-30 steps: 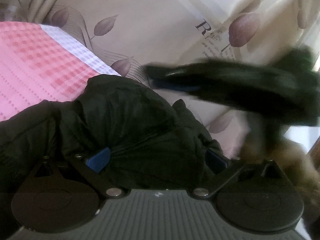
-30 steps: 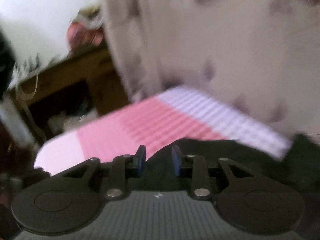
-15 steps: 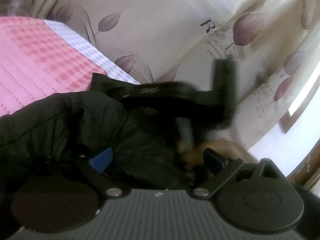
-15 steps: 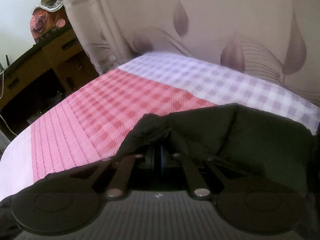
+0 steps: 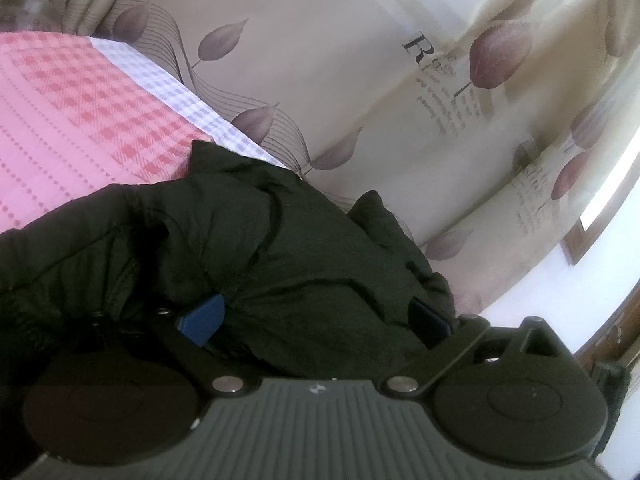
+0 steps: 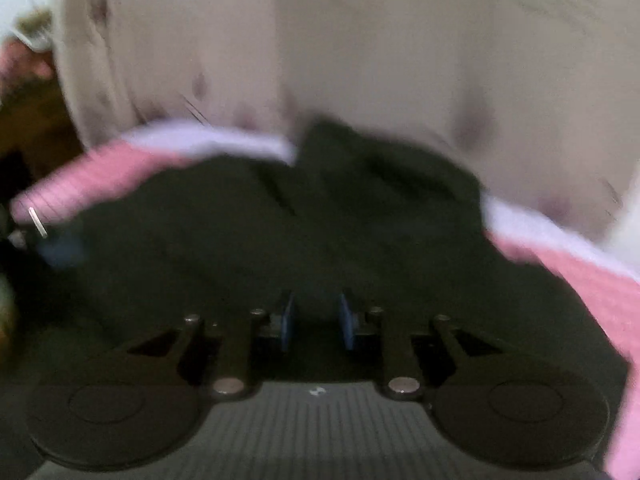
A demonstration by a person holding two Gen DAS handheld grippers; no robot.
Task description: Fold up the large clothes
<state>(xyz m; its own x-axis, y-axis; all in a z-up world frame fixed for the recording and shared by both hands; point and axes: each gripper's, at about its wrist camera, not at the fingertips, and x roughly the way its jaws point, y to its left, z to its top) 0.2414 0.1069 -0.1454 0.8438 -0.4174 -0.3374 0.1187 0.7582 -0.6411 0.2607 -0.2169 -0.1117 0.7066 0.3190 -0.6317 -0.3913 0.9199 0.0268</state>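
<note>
A dark puffy jacket lies bunched on a pink checked bed sheet. My left gripper is open wide, its blue pads pressed against the jacket's bulk, which fills the gap between them. In the blurred right wrist view the jacket spreads across the sheet. My right gripper hovers over the jacket with its blue pads a small gap apart and nothing clearly between them.
A beige curtain with purple leaf prints hangs right behind the bed. A bright window and wooden frame sit at the right. Dark wooden furniture stands at the left of the right wrist view.
My right gripper had been shut on a jacket fold; now its pads are apart and it has swung fast over the jacket. It has left the left wrist view. My left gripper barely moved.
</note>
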